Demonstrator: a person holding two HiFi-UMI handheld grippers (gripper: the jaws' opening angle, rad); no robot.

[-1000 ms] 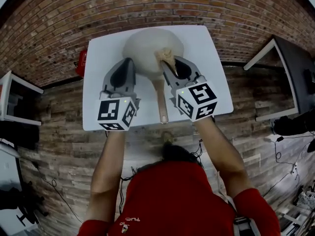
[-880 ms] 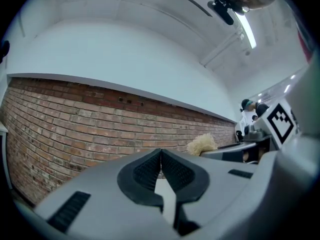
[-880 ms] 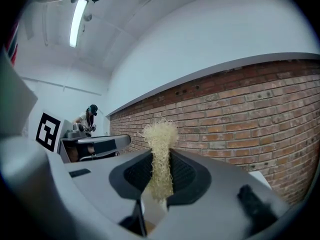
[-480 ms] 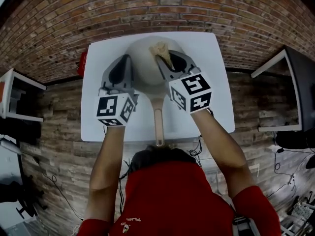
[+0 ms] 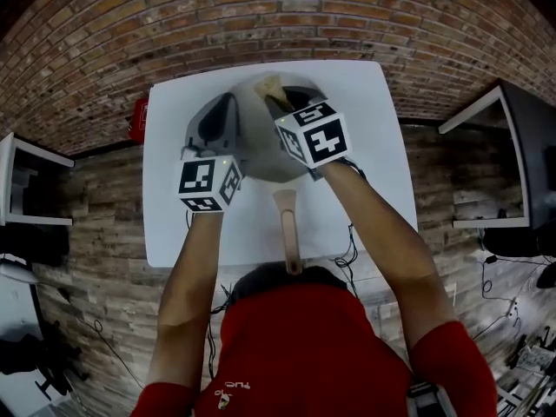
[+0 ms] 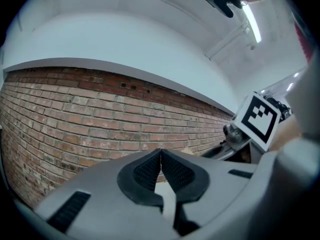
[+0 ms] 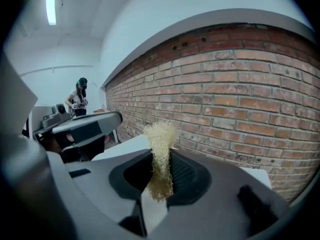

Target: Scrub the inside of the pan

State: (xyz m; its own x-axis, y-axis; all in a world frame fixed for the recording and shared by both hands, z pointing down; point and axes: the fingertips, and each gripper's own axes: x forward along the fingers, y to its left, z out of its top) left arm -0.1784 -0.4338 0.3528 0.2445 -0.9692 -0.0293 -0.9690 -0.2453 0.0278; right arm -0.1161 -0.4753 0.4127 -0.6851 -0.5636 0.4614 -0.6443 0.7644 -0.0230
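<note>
A cream pan [image 5: 257, 146] sits on the white table [image 5: 365, 137], its long handle [image 5: 287, 230] pointing back at me. My right gripper [image 5: 274, 96] is over the pan's far side, shut on a straw-coloured fibre scrubber [image 5: 268, 85]. In the right gripper view the scrubber [image 7: 160, 156] stands up between the jaws of the right gripper [image 7: 160, 171]. My left gripper [image 5: 228, 102] hangs at the pan's left rim. The left gripper view shows the left gripper [image 6: 161, 160] with its jaws pressed together and nothing in them. Much of the pan's inside is hidden by the grippers.
A red object [image 5: 139, 116] sits at the table's left edge. A brick wall [image 6: 75, 124] runs beyond the far edge of the table. A person [image 7: 79, 97] stands far off at the left in the right gripper view. Desks [image 5: 486, 111] flank the table.
Both grippers have moved forward, away from me. The scrubber has gone from the pan's middle towards its far rim. The left gripper stays shut and empty.
</note>
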